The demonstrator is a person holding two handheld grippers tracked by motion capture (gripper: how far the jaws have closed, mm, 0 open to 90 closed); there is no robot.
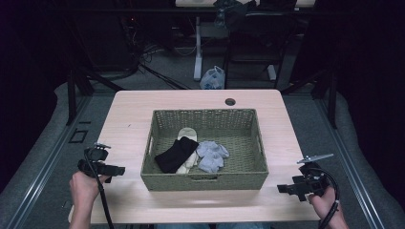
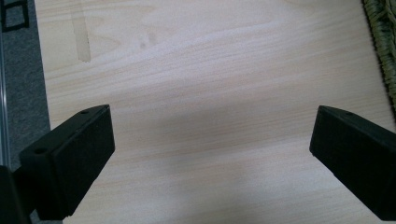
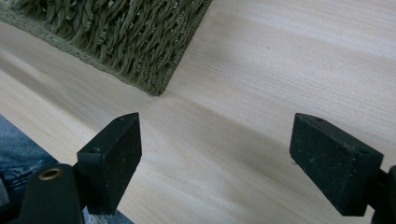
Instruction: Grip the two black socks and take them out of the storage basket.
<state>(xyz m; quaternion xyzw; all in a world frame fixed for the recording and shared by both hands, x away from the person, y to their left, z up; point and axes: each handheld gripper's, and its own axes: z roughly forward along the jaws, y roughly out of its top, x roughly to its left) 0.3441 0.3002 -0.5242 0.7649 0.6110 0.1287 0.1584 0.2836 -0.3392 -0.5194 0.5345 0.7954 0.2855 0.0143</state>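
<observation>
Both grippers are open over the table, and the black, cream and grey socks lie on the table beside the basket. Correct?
Not quite. The high view shows the black sock, cream sock and grey socks inside the woven basket, not beside it. The rest holds.

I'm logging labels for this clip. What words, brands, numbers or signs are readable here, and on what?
None are readable: no print shows on the woven green basket, the black sock, the cream sock, the grey socks or the pale wooden table.
The white plastic bag on the floor is too small to tell.
</observation>
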